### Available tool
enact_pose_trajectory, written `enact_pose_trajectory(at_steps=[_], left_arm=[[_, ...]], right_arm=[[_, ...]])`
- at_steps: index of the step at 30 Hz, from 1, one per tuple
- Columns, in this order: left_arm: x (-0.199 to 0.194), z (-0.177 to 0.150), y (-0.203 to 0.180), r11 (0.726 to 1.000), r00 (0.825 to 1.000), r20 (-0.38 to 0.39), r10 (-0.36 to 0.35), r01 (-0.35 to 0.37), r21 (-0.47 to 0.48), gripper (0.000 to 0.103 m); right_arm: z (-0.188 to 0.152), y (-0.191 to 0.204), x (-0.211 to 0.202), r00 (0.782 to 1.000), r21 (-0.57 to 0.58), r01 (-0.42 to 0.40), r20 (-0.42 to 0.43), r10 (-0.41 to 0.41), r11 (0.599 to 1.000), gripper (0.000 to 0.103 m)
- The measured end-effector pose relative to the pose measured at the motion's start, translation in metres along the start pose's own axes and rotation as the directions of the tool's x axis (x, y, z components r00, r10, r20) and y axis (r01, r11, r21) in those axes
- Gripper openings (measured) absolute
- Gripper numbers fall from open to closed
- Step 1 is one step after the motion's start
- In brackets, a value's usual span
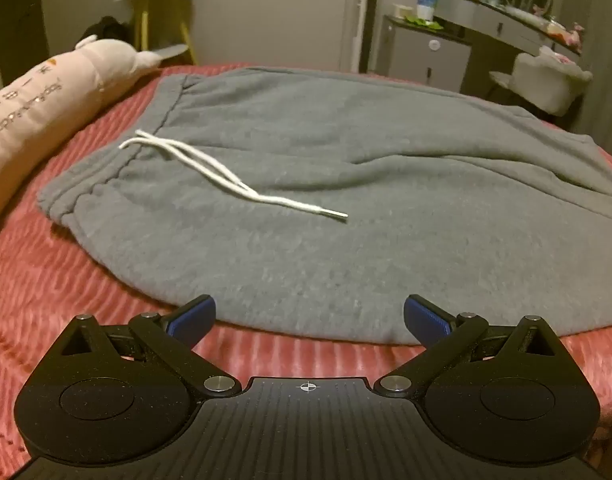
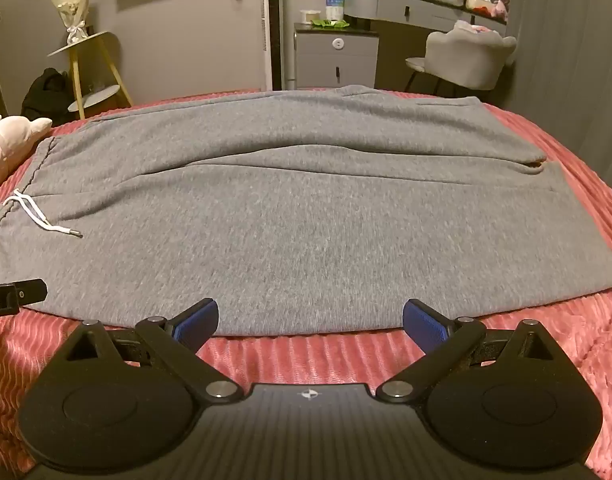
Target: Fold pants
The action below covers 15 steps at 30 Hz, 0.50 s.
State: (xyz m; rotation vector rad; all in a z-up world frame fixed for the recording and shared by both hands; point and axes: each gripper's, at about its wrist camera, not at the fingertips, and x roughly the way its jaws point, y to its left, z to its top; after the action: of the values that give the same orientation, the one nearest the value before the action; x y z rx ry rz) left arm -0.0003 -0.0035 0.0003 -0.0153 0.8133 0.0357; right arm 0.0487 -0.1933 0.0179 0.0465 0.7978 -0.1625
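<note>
Grey sweatpants (image 1: 346, 184) lie flat across a pink ribbed bedspread (image 1: 46, 280), waistband to the left, legs to the right. A white drawstring (image 1: 226, 176) trails over the waist area. My left gripper (image 1: 309, 316) is open and empty, just short of the pants' near edge by the waist. In the right wrist view the pants (image 2: 306, 208) spread wide, with the drawstring (image 2: 38, 216) at far left. My right gripper (image 2: 310, 318) is open and empty at the near edge of the lower leg. A part of the left gripper (image 2: 14, 294) shows at the left edge.
A long pink plush pillow (image 1: 38, 108) lies along the bed's left side. Beyond the bed stand a yellow side table (image 2: 90, 68), a grey cabinet (image 2: 336, 56), a dressing table (image 2: 422, 4) and a grey chair (image 2: 466, 60).
</note>
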Motion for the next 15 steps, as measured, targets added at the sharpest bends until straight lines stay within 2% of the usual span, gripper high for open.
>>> enact_pose_trajectory(at_steps=[3,6,15], left_arm=[[-0.001,-0.010,-0.005,1.000,1.000,0.013,0.004,-0.004,-0.005,0.103],[0.007,-0.003,0.005,0.999,0.999,-0.031,-0.014,0.013,-0.031,0.103],[0.007,-0.002,0.007,0.999,0.999,-0.036,-0.011,0.009,-0.041,0.103]], right_arm=[[0.000,0.000,0.000,1.000,0.002,-0.002,0.006,0.002,1.000,0.099],[0.000,-0.001,0.000,1.000,0.000,-0.002,0.004,0.002,1.000,0.099],[0.001,-0.001,0.002,1.000,0.012,-0.008,0.000,0.008,1.000,0.099]])
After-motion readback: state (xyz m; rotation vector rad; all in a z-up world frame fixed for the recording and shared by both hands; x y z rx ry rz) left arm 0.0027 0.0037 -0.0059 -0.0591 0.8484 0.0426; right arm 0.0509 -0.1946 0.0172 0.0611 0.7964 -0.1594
